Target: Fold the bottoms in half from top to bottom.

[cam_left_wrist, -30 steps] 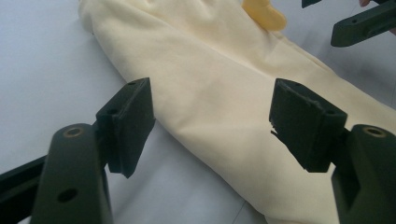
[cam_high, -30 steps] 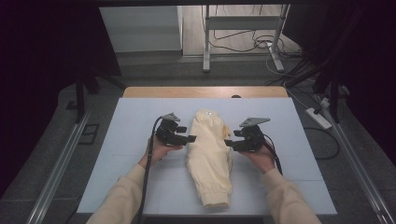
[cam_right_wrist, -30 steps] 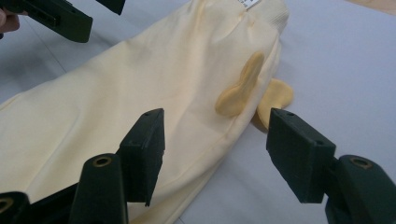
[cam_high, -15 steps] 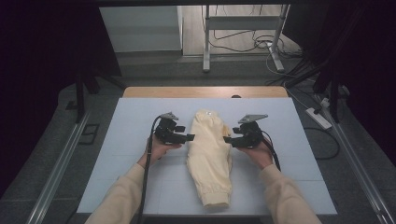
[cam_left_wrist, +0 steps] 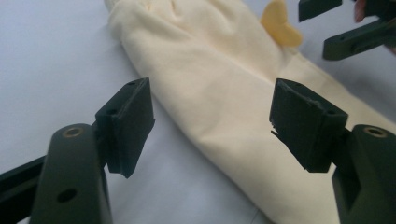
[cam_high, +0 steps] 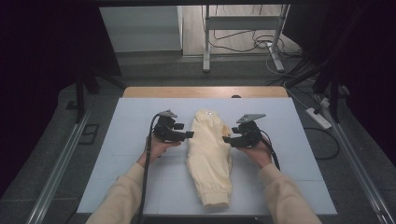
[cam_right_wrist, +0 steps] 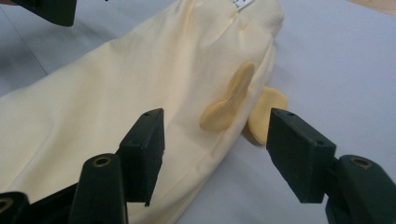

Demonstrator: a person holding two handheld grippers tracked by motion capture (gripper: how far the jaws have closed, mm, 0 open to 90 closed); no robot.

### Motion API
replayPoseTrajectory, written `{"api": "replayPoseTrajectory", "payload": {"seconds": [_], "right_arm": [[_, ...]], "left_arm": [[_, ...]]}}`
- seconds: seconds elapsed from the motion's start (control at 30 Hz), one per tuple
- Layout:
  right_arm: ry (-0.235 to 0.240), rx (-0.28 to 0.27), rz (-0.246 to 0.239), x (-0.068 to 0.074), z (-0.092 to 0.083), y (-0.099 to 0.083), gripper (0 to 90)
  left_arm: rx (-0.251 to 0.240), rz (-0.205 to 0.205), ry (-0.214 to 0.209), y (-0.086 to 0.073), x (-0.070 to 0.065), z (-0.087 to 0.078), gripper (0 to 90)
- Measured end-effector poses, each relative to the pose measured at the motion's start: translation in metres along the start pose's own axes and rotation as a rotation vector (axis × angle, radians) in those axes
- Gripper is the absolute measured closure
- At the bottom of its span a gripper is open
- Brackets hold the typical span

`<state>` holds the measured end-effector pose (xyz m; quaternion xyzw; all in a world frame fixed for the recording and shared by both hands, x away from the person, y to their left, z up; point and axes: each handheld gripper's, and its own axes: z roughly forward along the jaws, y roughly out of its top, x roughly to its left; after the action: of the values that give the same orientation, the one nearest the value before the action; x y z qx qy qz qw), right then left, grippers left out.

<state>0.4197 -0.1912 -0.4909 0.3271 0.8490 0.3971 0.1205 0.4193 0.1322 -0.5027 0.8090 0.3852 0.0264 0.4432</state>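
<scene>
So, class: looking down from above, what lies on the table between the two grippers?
The cream garment, folded into a long strip, lies between the left gripper and the right gripper in the high view. Both are open, gripping nothing.

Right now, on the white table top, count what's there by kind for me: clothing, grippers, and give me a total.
Pale yellow garment, lying folded lengthwise between the two grippers: 1
Black hand-held grippers, the left gripper and the right gripper, both with jaws apart beside the cloth: 2
Total: 3
</scene>
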Motion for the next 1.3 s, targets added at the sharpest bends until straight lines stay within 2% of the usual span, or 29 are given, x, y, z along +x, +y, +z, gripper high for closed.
{"api": "replayPoseTrajectory", "payload": {"seconds": [0.1, 0.27, 0.5, 0.6, 0.77, 0.87, 1.07, 1.2, 1.3], "right_arm": [[-0.002, 0.003, -0.002, 0.000, 0.001, 0.001, 37.1], [-0.005, 0.006, 0.002, -0.005, 0.010, 0.008, 37.1], [-0.004, 0.022, -0.002, -0.010, 0.025, 0.022, 36.9], [-0.014, 0.029, -0.008, -0.012, 0.031, 0.026, 37.0], [-0.027, 0.041, 0.012, -0.017, 0.039, 0.029, 37.0], [-0.036, 0.049, 0.016, -0.020, 0.042, 0.030, 37.0], [-0.038, 0.079, 0.034, -0.026, 0.052, 0.028, 37.1], [-0.020, 0.092, 0.063, -0.027, 0.059, 0.025, 37.5], [-0.015, 0.109, 0.062, -0.026, 0.063, 0.024, 37.5]], "left_arm": [[0.012, 0.020, 0.005, 0.003, -0.002, 0.004, 29.6], [0.020, 0.007, -0.004, 0.010, 0.003, 0.015, 29.6], [0.042, -0.002, 0.007, 0.016, 0.013, 0.028, 29.3], [0.051, -0.006, 0.015, 0.018, 0.014, 0.033, 29.1], [0.058, -0.006, 0.020, 0.022, 0.013, 0.041, 29.1], [0.066, 0.000, 0.043, 0.024, 0.014, 0.045, 28.9], [0.075, -0.036, 0.042, 0.023, 0.021, 0.052, 29.0], [0.088, -0.057, 0.039, 0.020, 0.024, 0.056, 29.1], [0.098, -0.061, 0.038, 0.019, 0.024, 0.058, 30.3]]}}
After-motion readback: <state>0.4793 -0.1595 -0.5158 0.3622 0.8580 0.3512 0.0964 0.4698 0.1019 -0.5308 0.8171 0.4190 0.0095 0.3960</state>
